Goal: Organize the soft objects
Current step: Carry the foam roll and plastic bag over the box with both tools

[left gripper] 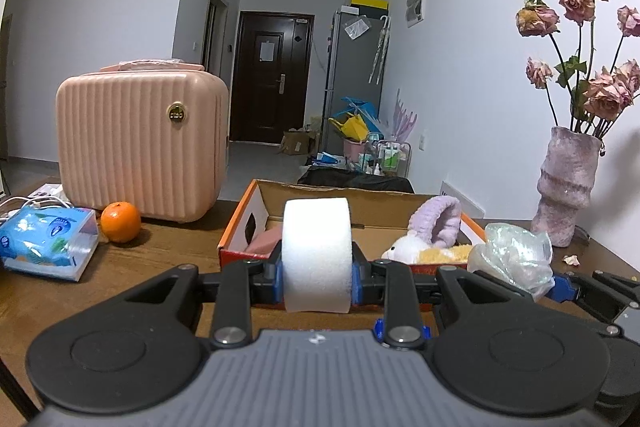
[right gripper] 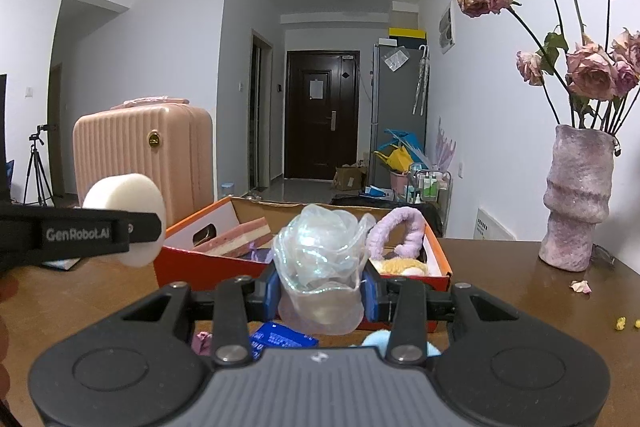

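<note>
A light, compressible white foam cylinder [left gripper: 317, 253] is clamped across its flat faces by the left gripper [left gripper: 318, 277], and a crumpled clear plastic bag [right gripper: 322, 267], flimsy and slippery, by the right gripper [right gripper: 320, 293], both before the orange cardboard box [right gripper: 208, 269] on the bench [right gripper: 520, 307].

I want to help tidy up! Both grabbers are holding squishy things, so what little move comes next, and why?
Probably carry both forward over the orange cardboard box before letting go. The left gripper clamps a round white foam sponge and the right gripper clamps a crumpled clear plastic bag, both short of the box, which already holds a purple fluffy headband.
</note>
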The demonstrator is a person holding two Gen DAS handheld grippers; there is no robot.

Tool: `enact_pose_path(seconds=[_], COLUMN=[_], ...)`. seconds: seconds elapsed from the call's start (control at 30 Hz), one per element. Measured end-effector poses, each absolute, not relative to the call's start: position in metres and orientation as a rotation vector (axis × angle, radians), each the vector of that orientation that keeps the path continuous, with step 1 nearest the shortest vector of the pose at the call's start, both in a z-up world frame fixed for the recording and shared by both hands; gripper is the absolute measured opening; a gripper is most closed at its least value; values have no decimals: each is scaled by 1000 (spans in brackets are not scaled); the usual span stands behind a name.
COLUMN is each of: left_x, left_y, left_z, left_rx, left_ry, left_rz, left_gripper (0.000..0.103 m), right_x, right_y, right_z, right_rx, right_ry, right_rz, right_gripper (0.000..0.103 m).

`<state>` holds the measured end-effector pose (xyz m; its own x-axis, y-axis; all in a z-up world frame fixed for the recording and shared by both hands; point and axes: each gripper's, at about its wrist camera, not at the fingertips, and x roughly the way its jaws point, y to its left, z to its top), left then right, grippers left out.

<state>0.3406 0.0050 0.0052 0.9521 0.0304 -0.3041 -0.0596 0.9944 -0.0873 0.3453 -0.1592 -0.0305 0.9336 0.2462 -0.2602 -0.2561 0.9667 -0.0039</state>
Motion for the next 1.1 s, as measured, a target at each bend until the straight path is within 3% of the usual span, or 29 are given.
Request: enact_pose_path(seconds=[1.1], left_x=[432], left_y=[3], left_z=[9], left_rx=[-101], left_ry=[296], left_rz=[46], left_gripper=[30], right_x=[438], right_y=[-165], right_z=[-18], right_rx=[-67], right_ry=[237], right_rz=[220], right_gripper=[39])
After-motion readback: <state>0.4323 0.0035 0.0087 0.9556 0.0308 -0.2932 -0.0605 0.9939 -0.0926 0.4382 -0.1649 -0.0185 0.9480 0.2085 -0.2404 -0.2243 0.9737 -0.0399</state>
